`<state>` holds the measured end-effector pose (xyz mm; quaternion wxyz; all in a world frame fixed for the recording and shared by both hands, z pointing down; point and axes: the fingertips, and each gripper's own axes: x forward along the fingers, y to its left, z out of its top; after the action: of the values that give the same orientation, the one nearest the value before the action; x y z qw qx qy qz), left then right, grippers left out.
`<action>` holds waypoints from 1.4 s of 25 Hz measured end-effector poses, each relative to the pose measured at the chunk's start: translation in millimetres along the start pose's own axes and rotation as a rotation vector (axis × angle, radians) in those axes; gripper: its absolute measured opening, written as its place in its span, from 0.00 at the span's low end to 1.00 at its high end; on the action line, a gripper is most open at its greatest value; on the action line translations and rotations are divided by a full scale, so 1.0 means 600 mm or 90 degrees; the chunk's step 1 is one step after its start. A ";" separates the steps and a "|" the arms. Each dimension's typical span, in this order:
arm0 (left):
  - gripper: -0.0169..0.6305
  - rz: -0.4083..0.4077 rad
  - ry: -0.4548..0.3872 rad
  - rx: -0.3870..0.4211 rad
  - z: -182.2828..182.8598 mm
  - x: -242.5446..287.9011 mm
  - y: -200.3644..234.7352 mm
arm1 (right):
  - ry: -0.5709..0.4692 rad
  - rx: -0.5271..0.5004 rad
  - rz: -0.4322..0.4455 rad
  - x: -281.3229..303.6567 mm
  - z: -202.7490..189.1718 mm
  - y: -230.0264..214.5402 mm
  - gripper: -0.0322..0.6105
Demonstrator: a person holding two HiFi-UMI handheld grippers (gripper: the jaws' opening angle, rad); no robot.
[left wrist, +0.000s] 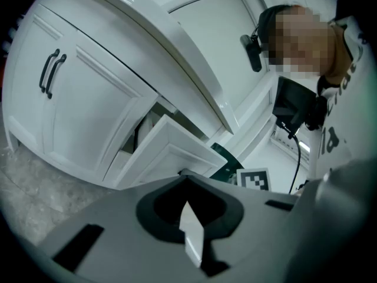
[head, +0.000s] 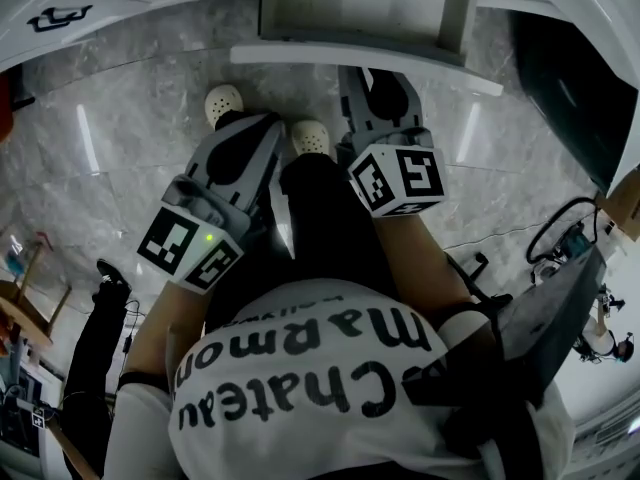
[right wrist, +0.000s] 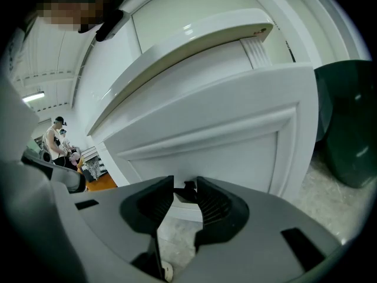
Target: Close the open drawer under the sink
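Observation:
The white drawer [head: 365, 61] stands pulled out under the counter at the top of the head view. Its panelled front [right wrist: 224, 128] fills the right gripper view and shows edge-on as the drawer [left wrist: 171, 149] in the left gripper view. My right gripper [head: 380, 76] is up against that front. The right gripper [right wrist: 186, 188] has its jaws closed on the small dark drawer handle [right wrist: 187, 191], which sits between the ribbed pads. My left gripper [head: 262, 123] hangs lower left, short of the drawer. The left gripper [left wrist: 184, 174] has its tips together with nothing held.
Closed white cabinet doors with dark handles [left wrist: 52, 72] stand left of the drawer. A dark green bin [right wrist: 347, 122] sits on the marble floor to the drawer's right, also the bin [head: 575, 78]. The person's white shoes [head: 225, 100] are near the drawer. Another person's leg [head: 100, 338] is at left.

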<state>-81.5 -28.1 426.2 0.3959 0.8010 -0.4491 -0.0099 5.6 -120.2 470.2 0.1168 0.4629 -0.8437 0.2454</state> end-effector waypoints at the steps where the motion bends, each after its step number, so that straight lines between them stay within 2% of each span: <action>1: 0.04 0.001 -0.005 0.003 0.002 0.004 0.006 | -0.004 0.000 0.003 0.003 0.002 0.000 0.25; 12: 0.04 0.003 -0.016 0.004 0.003 0.050 0.057 | -0.049 -0.007 0.010 0.020 0.023 -0.008 0.25; 24: 0.04 0.019 -0.041 0.016 0.026 0.055 0.068 | -0.069 -0.012 -0.002 0.047 0.042 -0.019 0.25; 35: 0.04 0.007 -0.058 0.019 0.028 0.058 0.067 | -0.084 -0.020 -0.011 0.052 0.044 -0.020 0.25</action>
<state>-95.7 -75.6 452.5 0.3632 0.8030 -0.4711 -0.0378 -0.5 -161.9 464.4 0.0700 0.4837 -0.8493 0.1998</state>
